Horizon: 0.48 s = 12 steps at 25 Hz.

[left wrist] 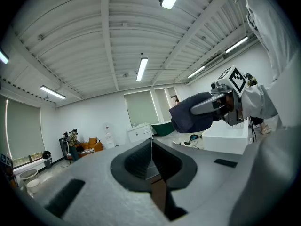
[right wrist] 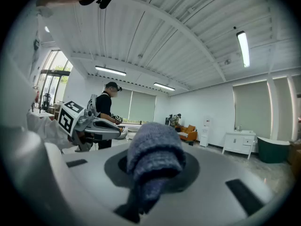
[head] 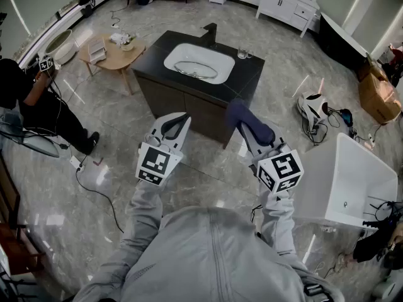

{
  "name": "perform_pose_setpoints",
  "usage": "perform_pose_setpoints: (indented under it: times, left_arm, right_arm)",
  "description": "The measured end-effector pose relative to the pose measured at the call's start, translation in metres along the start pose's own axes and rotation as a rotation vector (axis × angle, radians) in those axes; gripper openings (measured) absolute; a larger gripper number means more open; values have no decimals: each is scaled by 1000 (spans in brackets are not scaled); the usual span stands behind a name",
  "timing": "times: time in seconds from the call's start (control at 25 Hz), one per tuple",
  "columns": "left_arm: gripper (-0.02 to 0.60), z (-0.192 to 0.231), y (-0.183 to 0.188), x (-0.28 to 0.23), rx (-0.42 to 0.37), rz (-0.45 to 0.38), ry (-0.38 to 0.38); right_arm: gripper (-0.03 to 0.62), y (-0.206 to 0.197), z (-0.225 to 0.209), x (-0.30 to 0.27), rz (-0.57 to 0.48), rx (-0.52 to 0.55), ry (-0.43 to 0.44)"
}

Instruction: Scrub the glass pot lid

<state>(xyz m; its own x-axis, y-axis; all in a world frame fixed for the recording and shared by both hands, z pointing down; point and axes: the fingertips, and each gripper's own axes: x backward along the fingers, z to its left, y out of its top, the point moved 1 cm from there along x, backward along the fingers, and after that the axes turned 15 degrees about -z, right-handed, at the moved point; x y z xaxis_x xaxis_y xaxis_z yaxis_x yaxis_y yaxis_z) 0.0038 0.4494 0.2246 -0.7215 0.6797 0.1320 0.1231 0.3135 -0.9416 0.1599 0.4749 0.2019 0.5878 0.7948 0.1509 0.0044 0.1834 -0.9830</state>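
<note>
A dark counter with a white sink stands ahead on the floor. A round glass lid seems to lie in the basin. Both grippers are held up near chest height, short of the counter and pointing upward. My left gripper is shut with nothing in it. My right gripper is shut on a folded blue cloth, which also shows in the left gripper view as the blue cloth. The left gripper appears in the right gripper view.
A black faucet and a small glass are on the counter. A wooden side table stands at the left, near a person in black. A white tub is at the right. Cables trail over the floor.
</note>
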Motion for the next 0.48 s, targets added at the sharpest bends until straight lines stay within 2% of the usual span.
perform_pose_setpoints:
  times: [0.48]
  left_arm:
    - [28,3,2,-16,6,26,56]
  right_arm:
    - [80,10,-18,6,-19,-26,13]
